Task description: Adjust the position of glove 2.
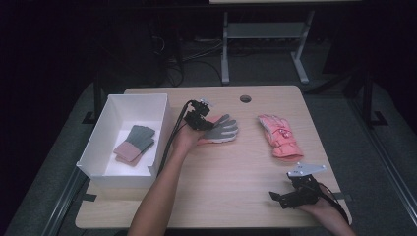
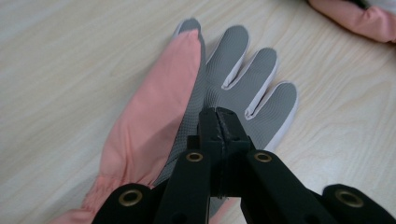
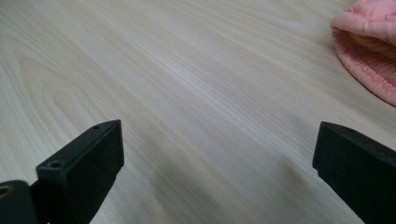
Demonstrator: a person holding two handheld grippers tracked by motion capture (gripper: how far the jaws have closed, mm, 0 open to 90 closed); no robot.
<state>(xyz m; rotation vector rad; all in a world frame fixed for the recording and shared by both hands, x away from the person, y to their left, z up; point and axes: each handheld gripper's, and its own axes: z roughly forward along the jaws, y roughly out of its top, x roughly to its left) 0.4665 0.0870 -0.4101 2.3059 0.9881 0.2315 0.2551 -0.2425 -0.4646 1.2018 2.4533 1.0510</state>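
The left tongs (image 2: 219, 122) are clenched on the grey palm of a pink-and-grey glove (image 2: 233, 79), which lies flat near the middle of the surface (image 1: 221, 182) with its fingers spread toward the right. A white box (image 1: 105, 129) sits at the surface's left edge, just beside the left forearm, with a grey-and-pink glove (image 1: 135, 144) inside it. A second pink glove (image 1: 279, 136) lies well apart toward the right side, its cuff pointing at the right tongs (image 1: 275, 196). Those tongs rest near the front right corner, released, jaws wide over bare wood. Open room stretches between both hands along the front edge.
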